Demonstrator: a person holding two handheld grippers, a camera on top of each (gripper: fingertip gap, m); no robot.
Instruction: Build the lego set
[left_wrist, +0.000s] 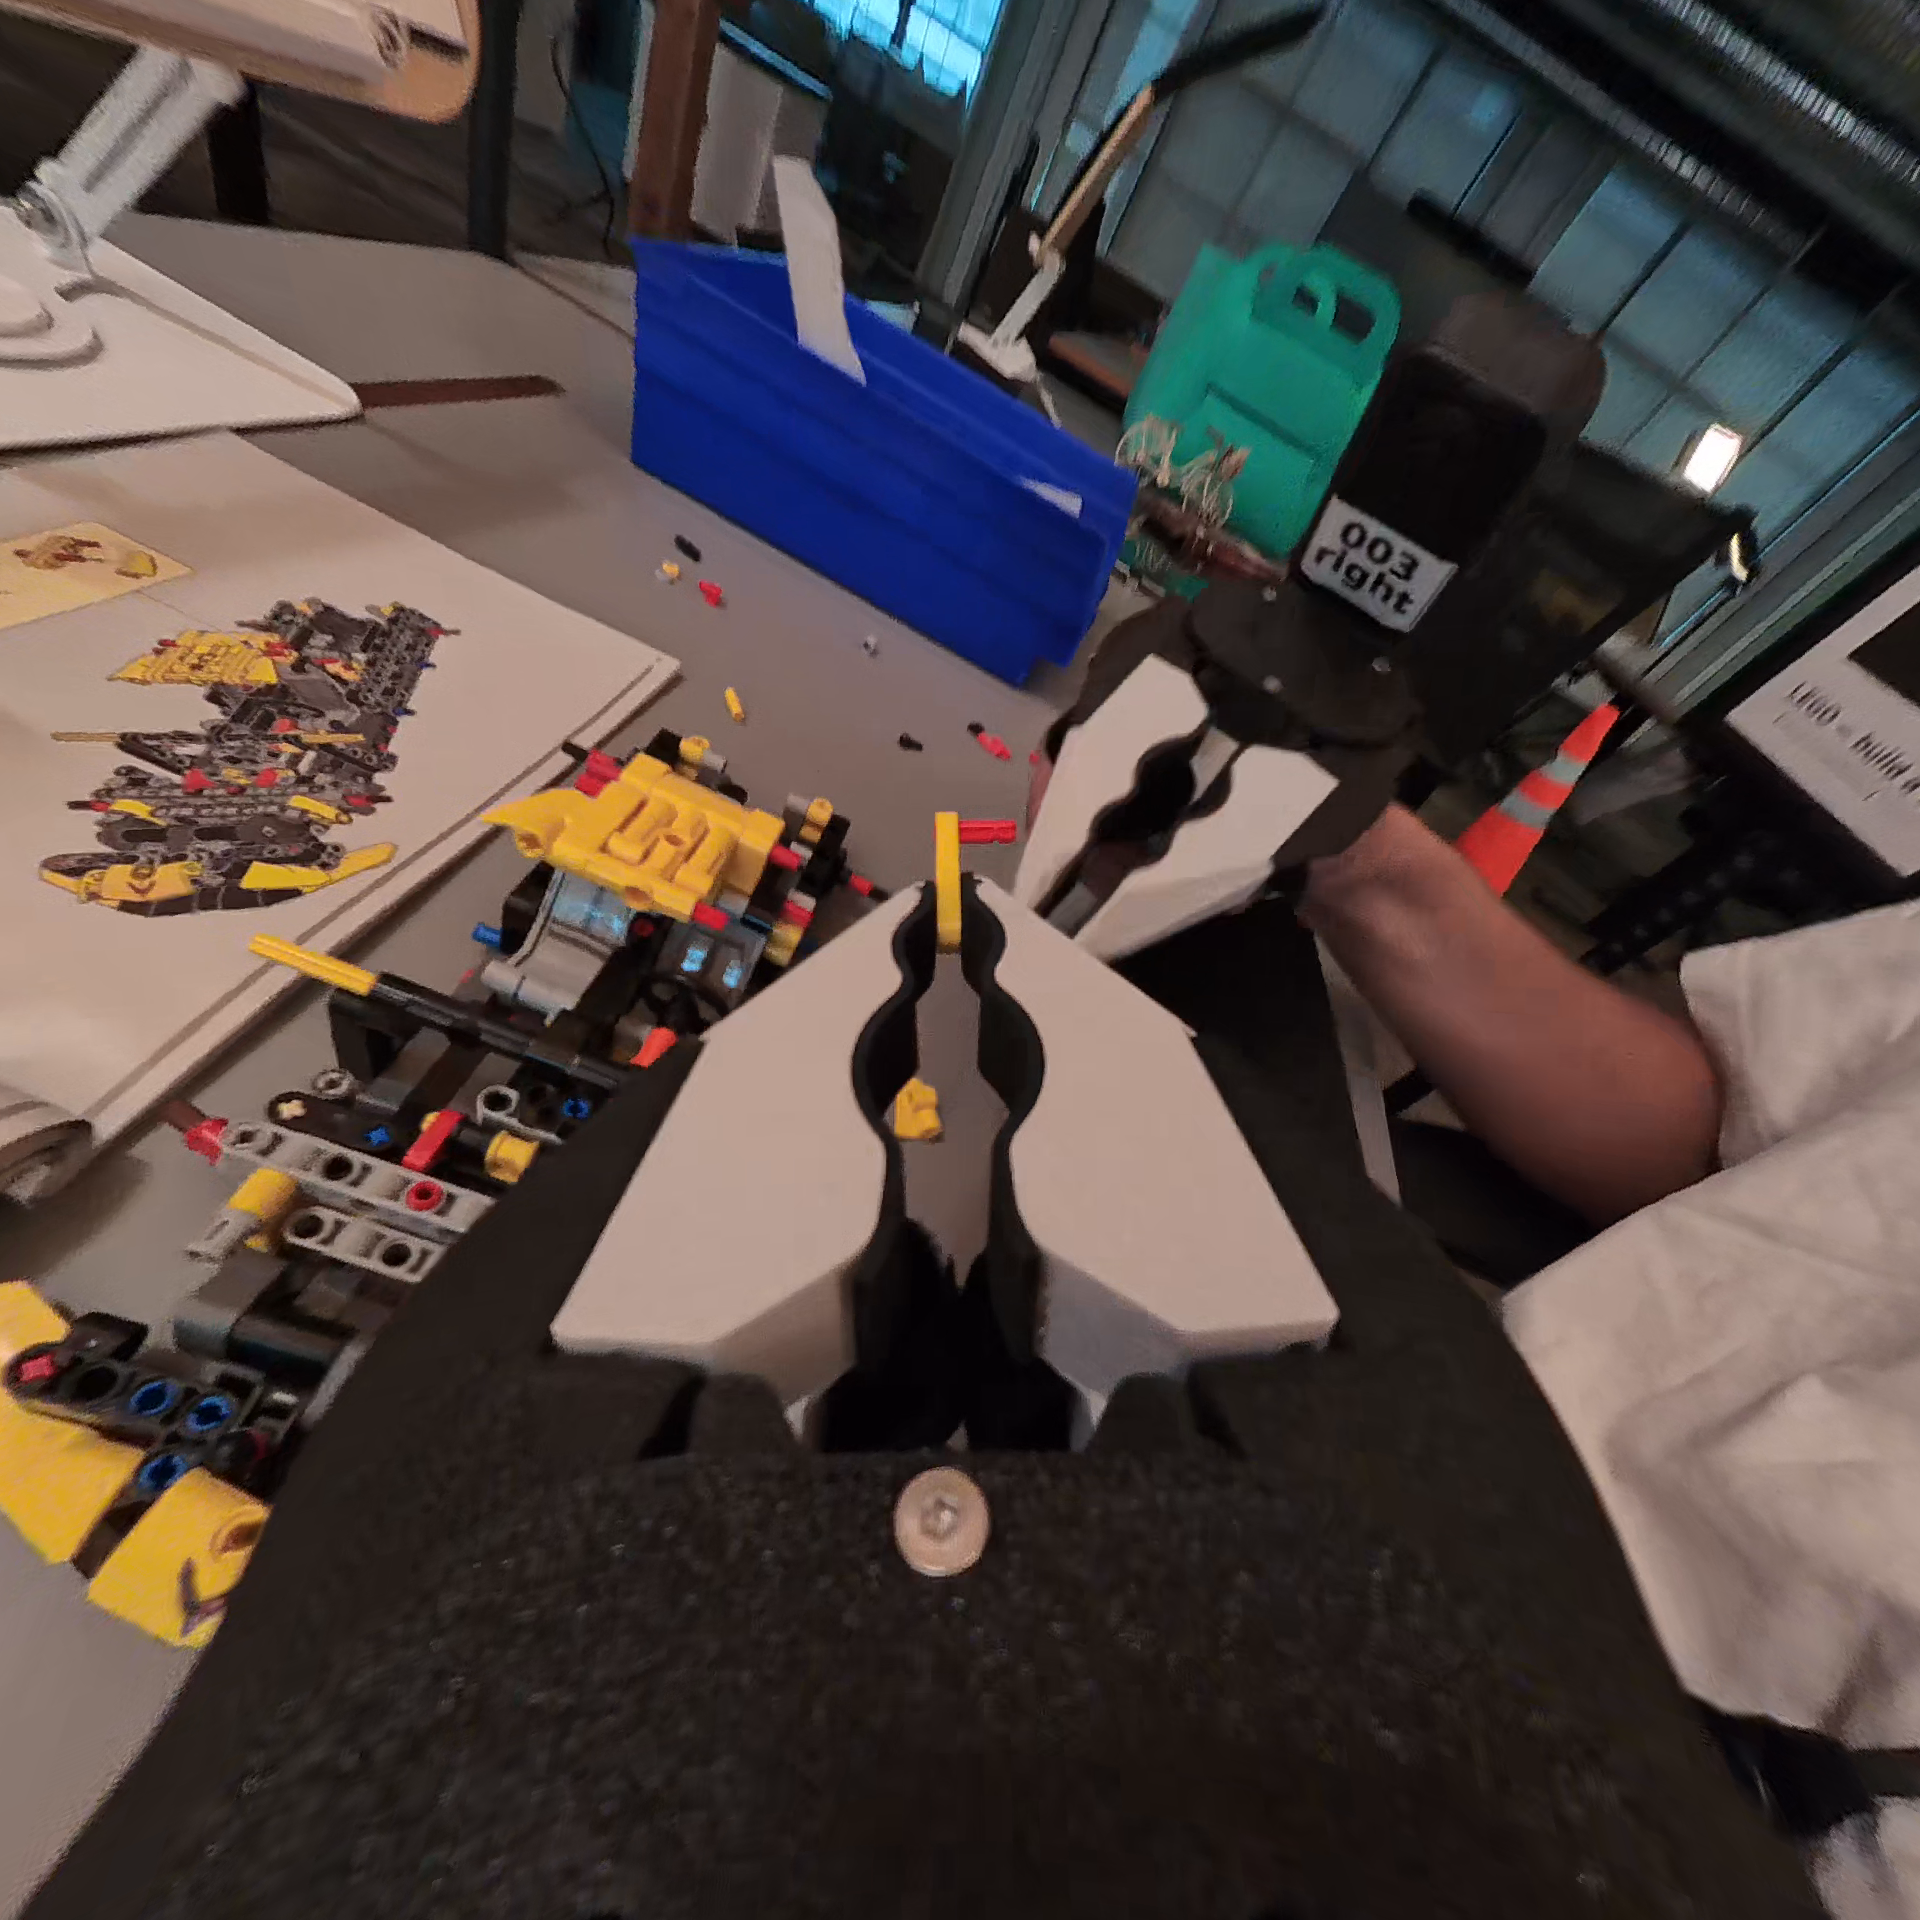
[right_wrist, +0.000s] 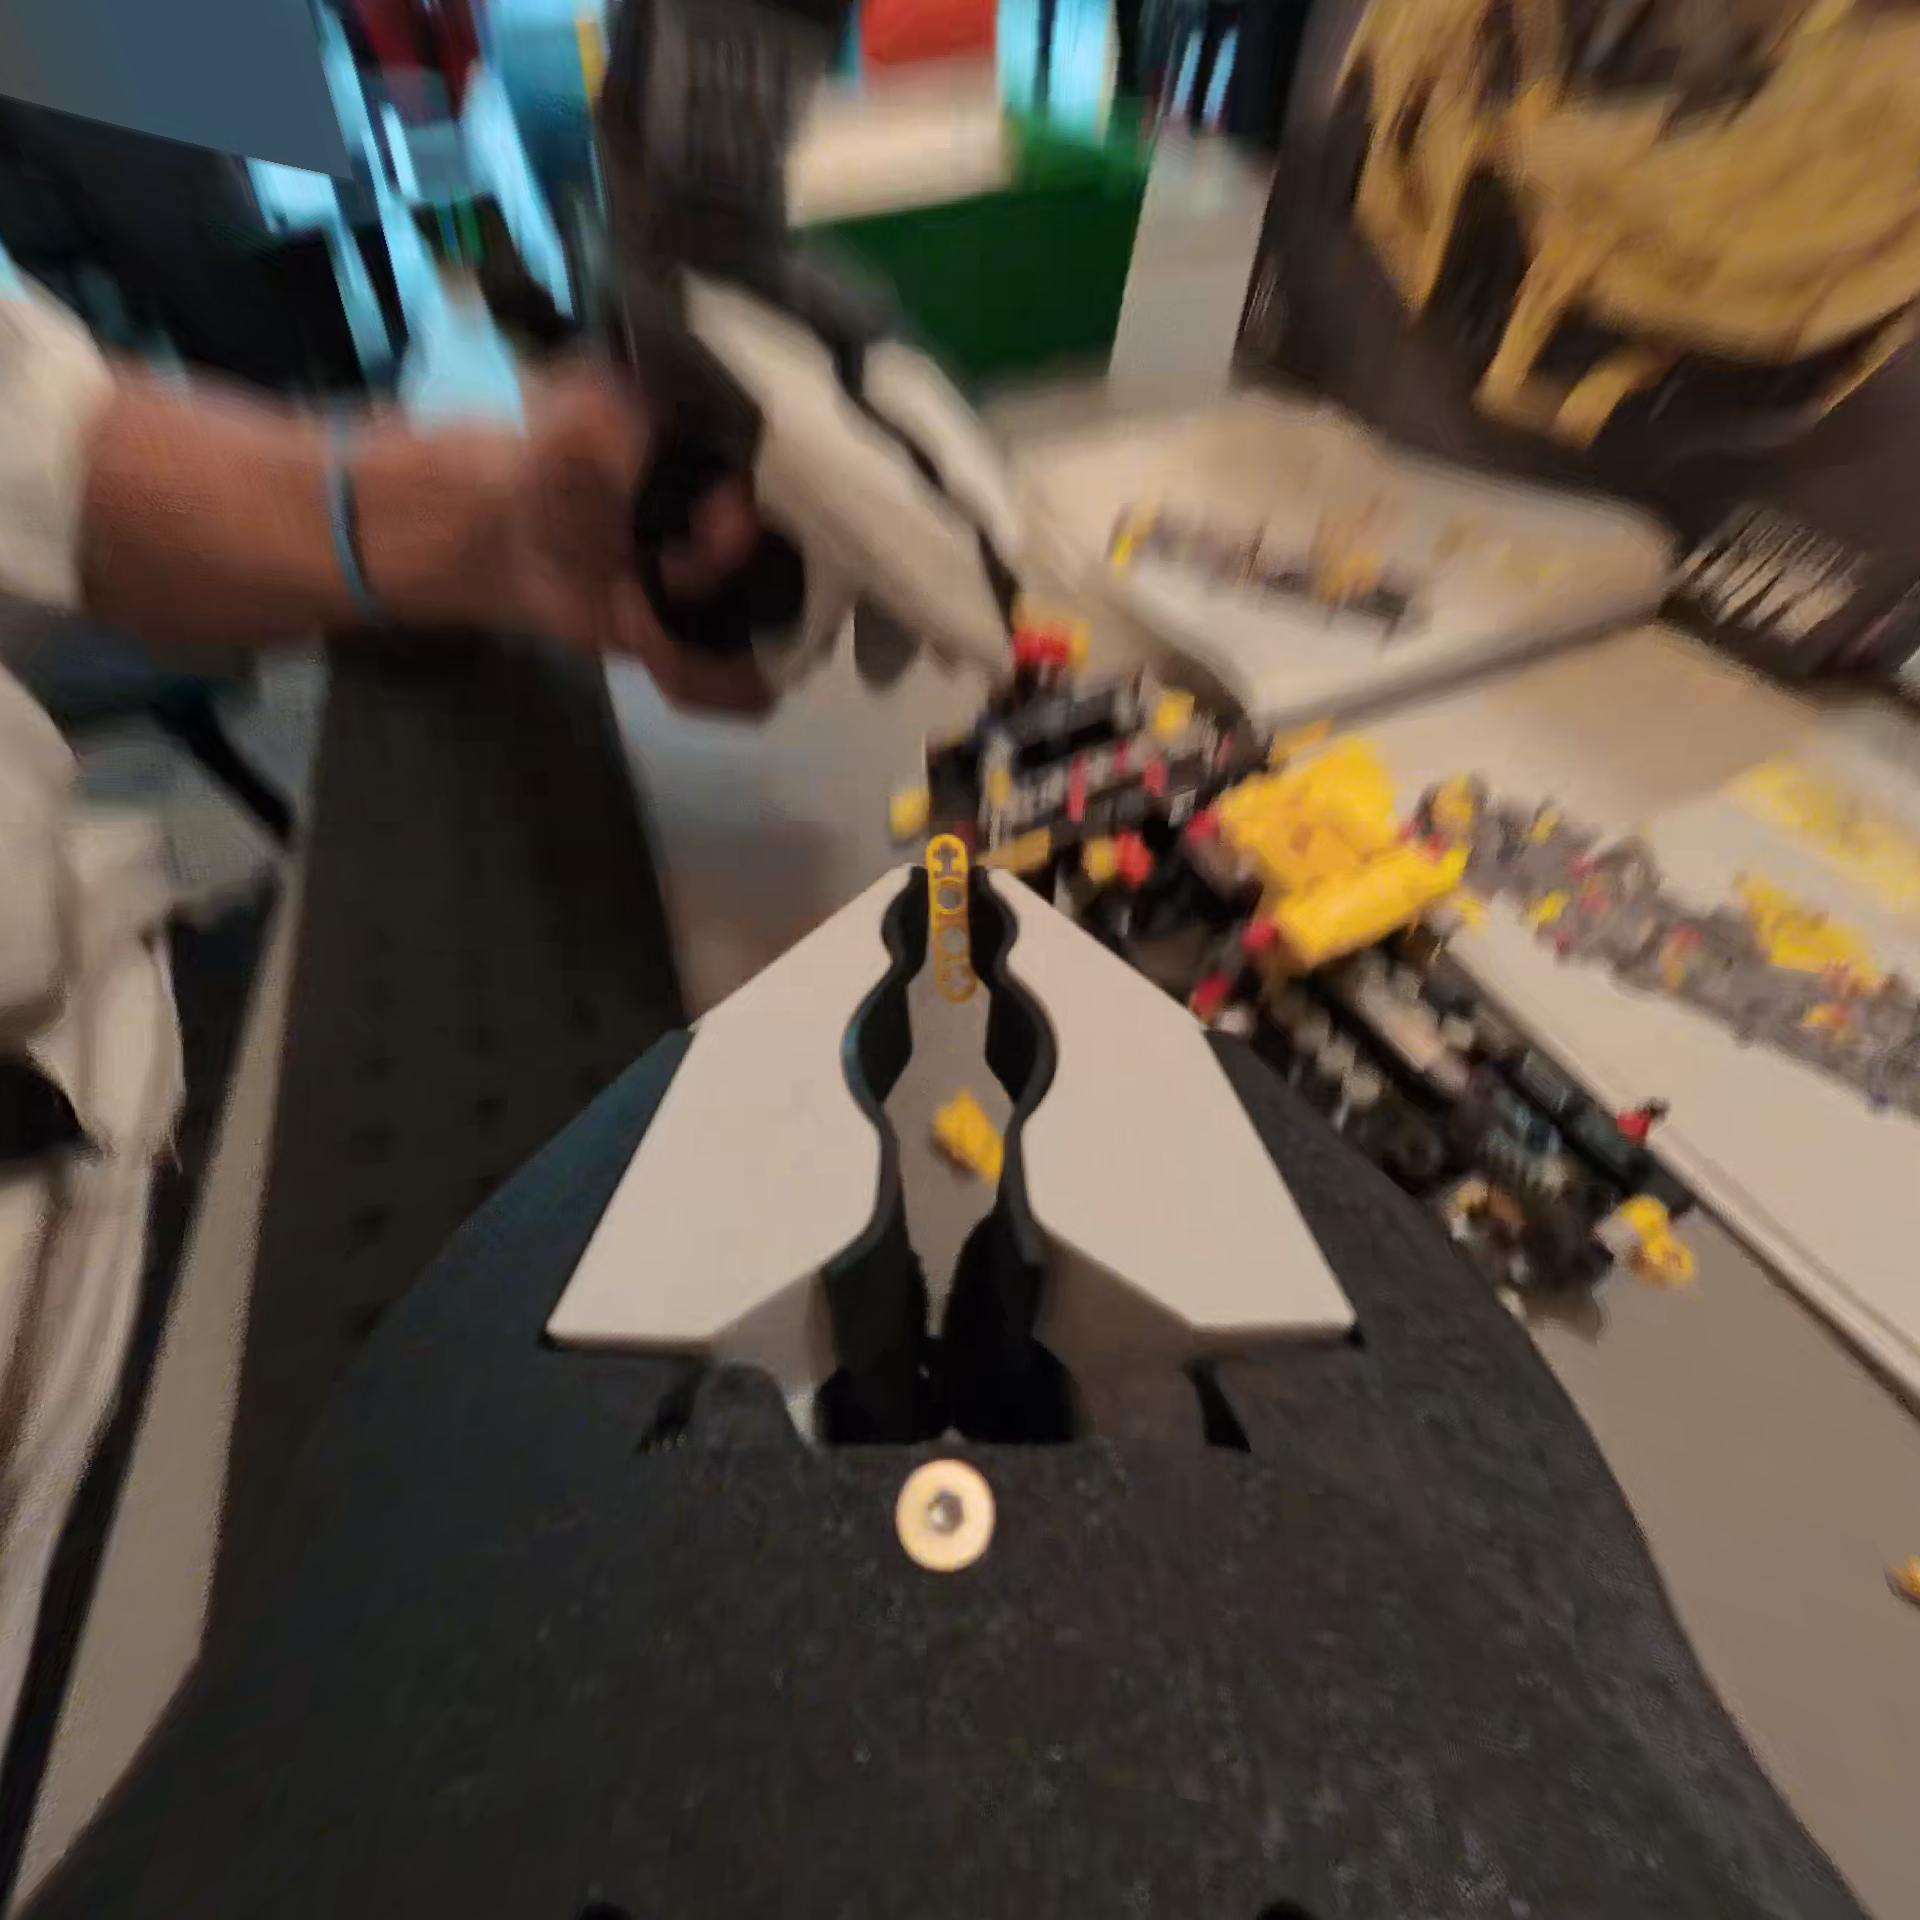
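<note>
Grey tabletop (left_wrist: 499, 343) fills the workshop scene, with an open instruction booklet (left_wrist: 343, 665) at nine o'clock and a blue bin (left_wrist: 831, 457) at twelve. Between them, at about ten o'clock from the left gripper (left_wrist: 948, 902), lies the half-built yellow-and-black lego model (left_wrist: 623, 914), loose pins scattered around it. The left gripper is clamped on a thin yellow liftarm (left_wrist: 945, 883) carrying a red pin (left_wrist: 987, 829) that juts toward three o'clock. The right gripper (right_wrist: 951, 914) is likewise closed on a second yellow beam (right_wrist: 951, 920), flat and perforated, standing at twelve o'clock between its tips; the model (right_wrist: 1299, 862) sits blurred at two o'clock. Both pieces look light, stiff and slick, so I judge a pinch across the flat faces, well back from the holes, holds best; an edge grip would likely let them pivot.
</note>
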